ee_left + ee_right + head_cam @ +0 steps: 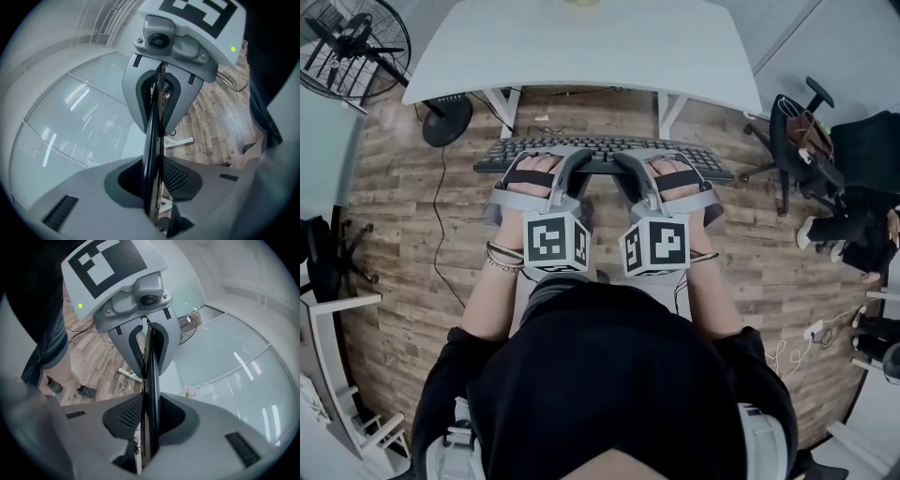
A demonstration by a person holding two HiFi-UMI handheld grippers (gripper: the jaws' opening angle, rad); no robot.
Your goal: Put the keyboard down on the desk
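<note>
A black keyboard [602, 152] hangs level above the wooden floor, just short of the near edge of the white desk [581, 47]. My left gripper [572, 169] is shut on the keyboard's near edge left of centre. Right of centre, my right gripper [630, 171] is shut on the same edge. In the left gripper view the keyboard [153, 140] shows edge-on as a thin dark blade pinched between my left gripper [154, 199] jaws. The right gripper view shows that same thin keyboard [151, 380] edge clamped in my right gripper [149, 437].
A standing fan [356, 47] is at the far left with its cable across the floor. A black office chair [802, 141] stands right of the desk, and a person's legs [853, 239] show at the right edge. White furniture [337, 375] sits at the lower left.
</note>
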